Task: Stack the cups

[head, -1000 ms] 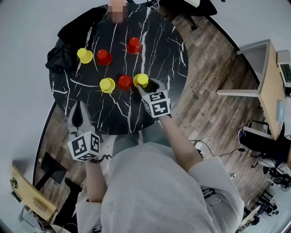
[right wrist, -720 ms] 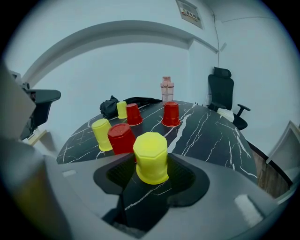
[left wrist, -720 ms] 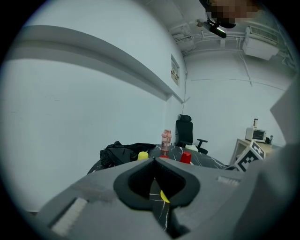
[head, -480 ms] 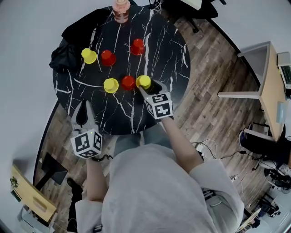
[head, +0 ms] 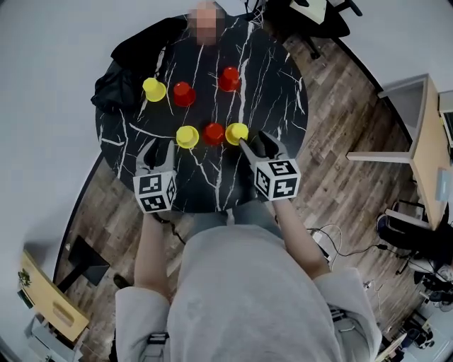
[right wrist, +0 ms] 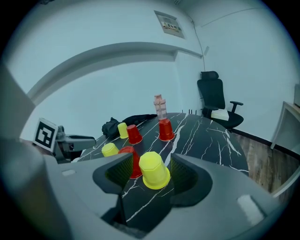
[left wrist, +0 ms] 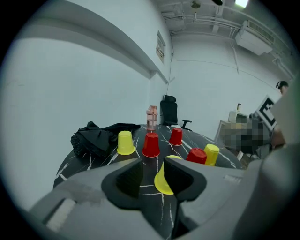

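While no plastic cups [head: 214,133] were stacked | left gripper [left wrist: 152,172] had just opened, empty | right gripper [right wrist: 151,164] gaped around upturned yellow plastic cup [right wrist: 153,171]

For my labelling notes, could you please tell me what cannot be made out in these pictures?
Item at the far edge of the table: head view, a mosaic patch covers it.
Wall sign: right gripper view, print too small to read.
Front red cup: right gripper view, partly hidden behind the yellow cup.
Black cloth: head view, crumpled, so its kind is unclear.
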